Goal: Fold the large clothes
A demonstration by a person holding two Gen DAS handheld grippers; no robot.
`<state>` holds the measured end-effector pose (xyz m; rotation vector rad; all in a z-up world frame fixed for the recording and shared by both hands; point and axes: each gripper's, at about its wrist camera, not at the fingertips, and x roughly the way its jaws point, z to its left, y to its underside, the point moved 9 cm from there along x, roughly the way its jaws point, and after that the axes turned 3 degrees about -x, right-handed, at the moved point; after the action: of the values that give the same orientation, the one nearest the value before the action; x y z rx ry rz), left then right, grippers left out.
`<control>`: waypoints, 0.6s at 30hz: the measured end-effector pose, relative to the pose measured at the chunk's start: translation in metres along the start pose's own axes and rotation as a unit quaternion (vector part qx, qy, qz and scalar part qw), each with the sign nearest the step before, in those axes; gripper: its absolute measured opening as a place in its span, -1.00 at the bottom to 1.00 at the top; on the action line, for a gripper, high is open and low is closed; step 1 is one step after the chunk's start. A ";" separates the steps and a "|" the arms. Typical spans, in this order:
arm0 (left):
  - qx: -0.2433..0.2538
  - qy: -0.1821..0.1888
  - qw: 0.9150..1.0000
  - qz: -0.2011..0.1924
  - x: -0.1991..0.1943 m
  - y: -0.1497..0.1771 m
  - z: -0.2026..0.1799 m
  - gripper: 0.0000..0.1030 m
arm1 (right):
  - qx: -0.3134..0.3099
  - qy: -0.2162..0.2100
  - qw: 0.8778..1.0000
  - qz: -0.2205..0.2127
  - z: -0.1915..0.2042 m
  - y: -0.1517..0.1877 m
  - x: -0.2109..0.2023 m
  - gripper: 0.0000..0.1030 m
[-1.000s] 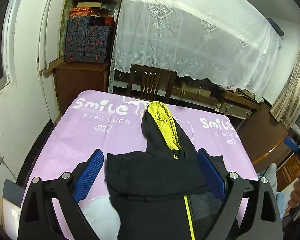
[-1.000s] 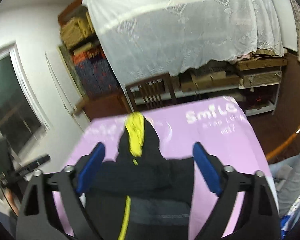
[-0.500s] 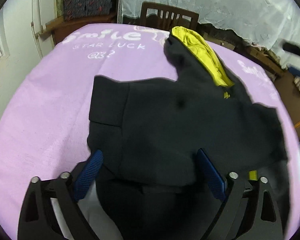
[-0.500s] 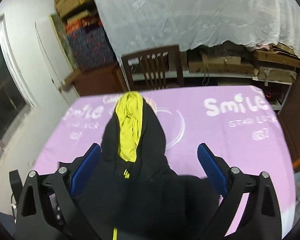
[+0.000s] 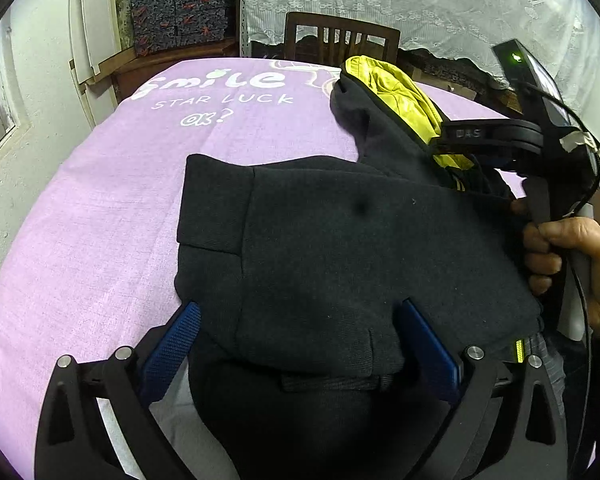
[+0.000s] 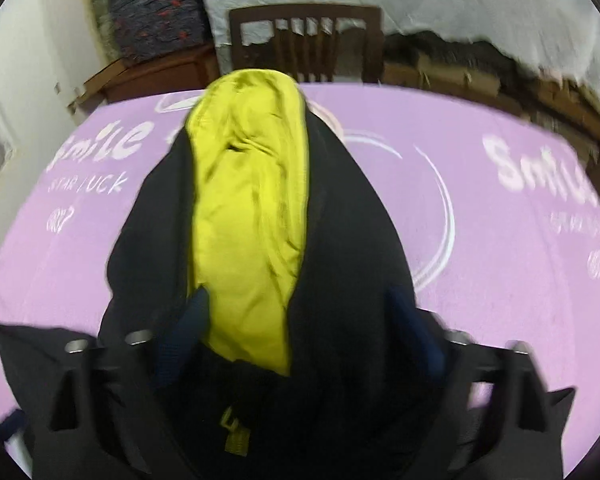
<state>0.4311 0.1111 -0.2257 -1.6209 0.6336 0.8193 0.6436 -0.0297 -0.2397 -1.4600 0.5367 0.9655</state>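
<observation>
My left gripper (image 5: 298, 344) hangs low over the black hoodie (image 5: 340, 248), fingers (image 5: 172, 344) spread wide to either side of its folded cloth. My right gripper (image 6: 300, 332) is spread too, straddling the hood, my right hand (image 5: 572, 268) wrapped around its handle.

A lived-in home room: a wooden chair (image 5: 342, 38), white lace cloth (image 5: 420, 4) draped over storage, stacked patterned boxes (image 5: 180, 4), and a purple printed cover (image 5: 112, 208) over the surface.
</observation>
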 end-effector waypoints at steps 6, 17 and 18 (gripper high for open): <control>0.001 0.000 1.000 0.000 0.000 0.000 -0.001 0.93 | 0.019 -0.038 0.999 -0.013 -0.005 -0.001 -0.020 -0.85; 0.000 0.000 1.000 0.000 -0.001 0.001 -0.001 0.93 | -0.044 -0.057 0.997 -0.023 0.001 0.077 -0.103 -1.00; 0.000 0.000 1.000 0.000 -0.001 0.001 -0.001 0.93 | -0.047 -0.043 0.998 -0.021 -0.003 0.079 -0.105 -1.00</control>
<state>0.4296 0.1102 -0.2256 -1.6197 0.6330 0.8195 0.5240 -0.0670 -0.2007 -1.5006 0.4015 1.0262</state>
